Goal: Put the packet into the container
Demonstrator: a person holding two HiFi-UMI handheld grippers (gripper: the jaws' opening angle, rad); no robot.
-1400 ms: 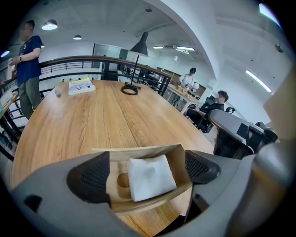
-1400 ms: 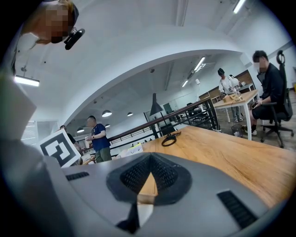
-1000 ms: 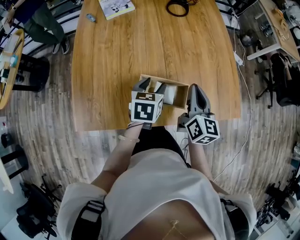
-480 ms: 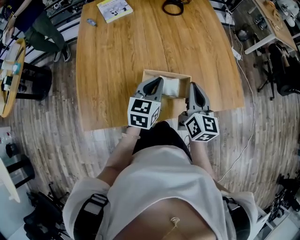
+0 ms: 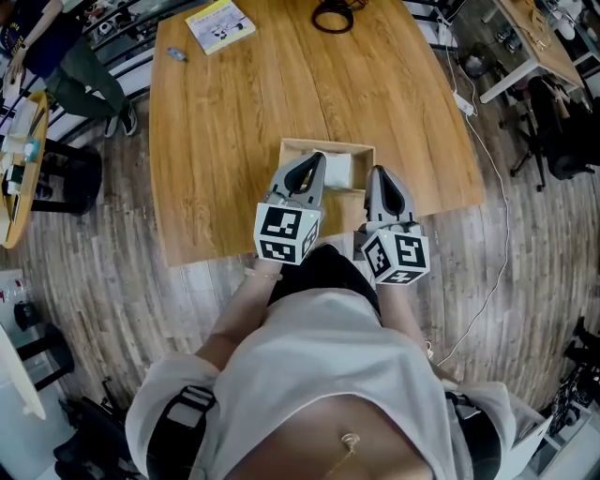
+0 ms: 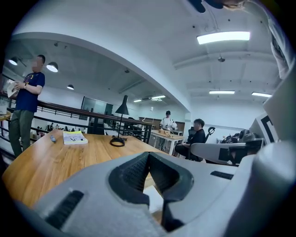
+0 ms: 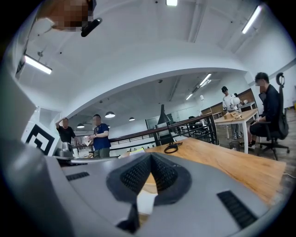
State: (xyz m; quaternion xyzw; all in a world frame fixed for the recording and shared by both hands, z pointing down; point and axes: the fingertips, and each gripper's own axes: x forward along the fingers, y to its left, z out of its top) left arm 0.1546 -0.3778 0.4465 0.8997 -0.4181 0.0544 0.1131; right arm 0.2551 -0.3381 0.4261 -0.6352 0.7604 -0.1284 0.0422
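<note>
Packet [image 5: 336, 170]: white, lying inside the wooden container [image 5: 298, 146], in its far right part. It shows low in both gripper views as a pale patch under the jaw tips [image 6: 155, 203] [image 7: 147, 202]. Nothing grips it. Cannot tell whether it lies flat or leans on the wall.

Container: on the table [image 5: 234, 112], close to the near edge, directly in front of the person.

Left gripper [image 5: 316, 157]: jaws together, tips meeting, nothing between them [image 6: 149, 155]. It hangs over the container's near left side, pointing almost level.

Right gripper [image 5: 377, 172]: jaws also closed tip to tip and empty [image 7: 151, 156]. It sits just beside the container's right wall.

Far end of the table: a booklet [image 5: 218, 22] and a black cable loop [image 5: 333, 14], well apart from the work.

Judgement: the placing looks done, with the packet in and both grippers free.

Risks from here:
- Both grippers are very near the container's rim. A careless pull back could clip the wall and drag the box toward the table edge, which is close, so the box could tip off.
- If the packet is propped on the wall and not seated, a knock to the box could flip it out.
- The right gripper next to the wall could shove the container sideways if it swings inward.
- The closed left tips could snag the packet if they dip on the way out.
</note>
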